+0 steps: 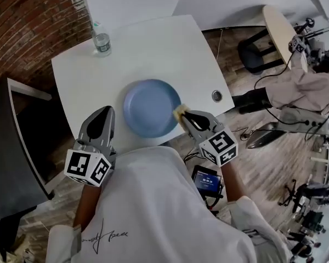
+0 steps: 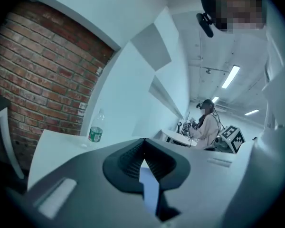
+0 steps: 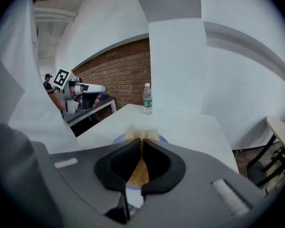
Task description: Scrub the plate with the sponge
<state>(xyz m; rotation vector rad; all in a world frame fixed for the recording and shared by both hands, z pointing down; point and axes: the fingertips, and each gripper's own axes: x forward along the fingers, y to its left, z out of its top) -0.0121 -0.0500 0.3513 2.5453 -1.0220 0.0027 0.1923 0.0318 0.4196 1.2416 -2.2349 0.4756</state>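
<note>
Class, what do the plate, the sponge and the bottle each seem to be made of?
The plate: probably ceramic or melamine, smooth matte blue. The sponge: soft yellowish foam or fibre, fuzzy edge. The bottle: likely clear plastic, see-through, green label.

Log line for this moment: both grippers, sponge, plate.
left gripper: jaws shut, empty, left of plate | right gripper: jaws shut on sponge | sponge: at plate's right rim, contact unclear | plate: on table

legible text: none is found | bottle (image 1: 101, 40) on tabletop: green label is seen, print too small to be read | shirt (image 1: 153, 201): cursive script is seen, not decipherable
</note>
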